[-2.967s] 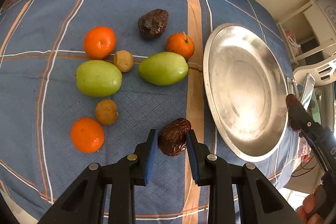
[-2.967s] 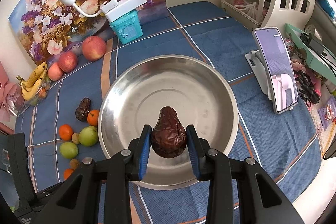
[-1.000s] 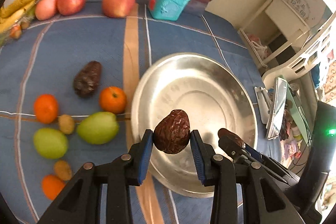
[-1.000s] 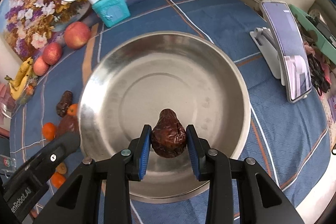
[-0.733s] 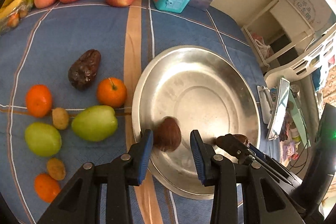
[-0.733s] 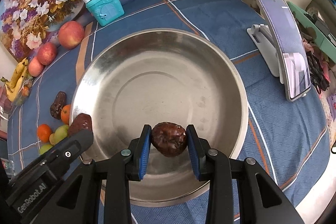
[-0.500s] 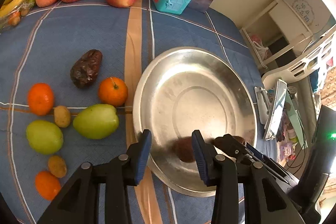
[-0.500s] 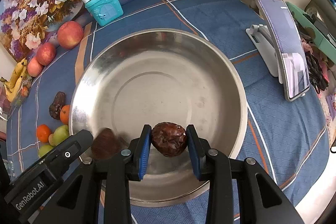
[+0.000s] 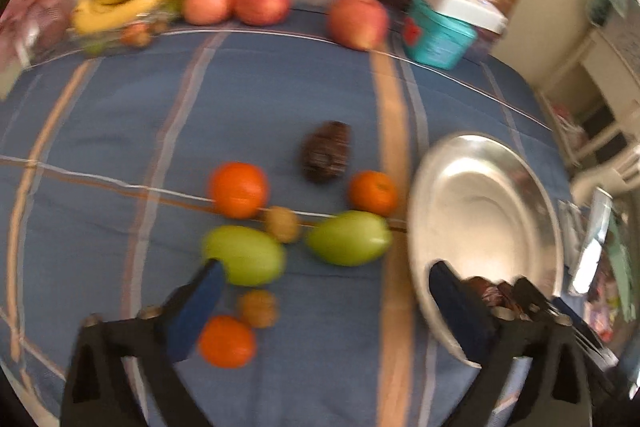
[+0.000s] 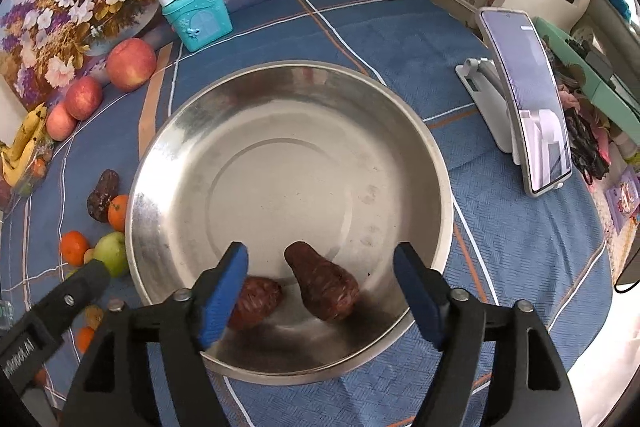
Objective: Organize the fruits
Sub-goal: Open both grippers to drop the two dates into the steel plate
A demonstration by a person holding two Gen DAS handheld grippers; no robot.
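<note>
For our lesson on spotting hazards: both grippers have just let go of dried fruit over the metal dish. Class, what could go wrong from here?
1. The right gripper, jaws opening, straddles two dried fruits near the low front rim of the metal dish; lifting carelessly could knock one out.
2. The left gripper, jaws opening with nothing between them, hangs over the green fruit and small round fruits, which may roll if bumped.

I counted 3 dates: 2 lay in the plate, one beside the other, and a 3rd on the cloth. Oranges, 3. Green fruits, 2. Small brown fruits, 2. Apples, 3. 1 banana bunch, 1 phone, 1 teal box.
</note>
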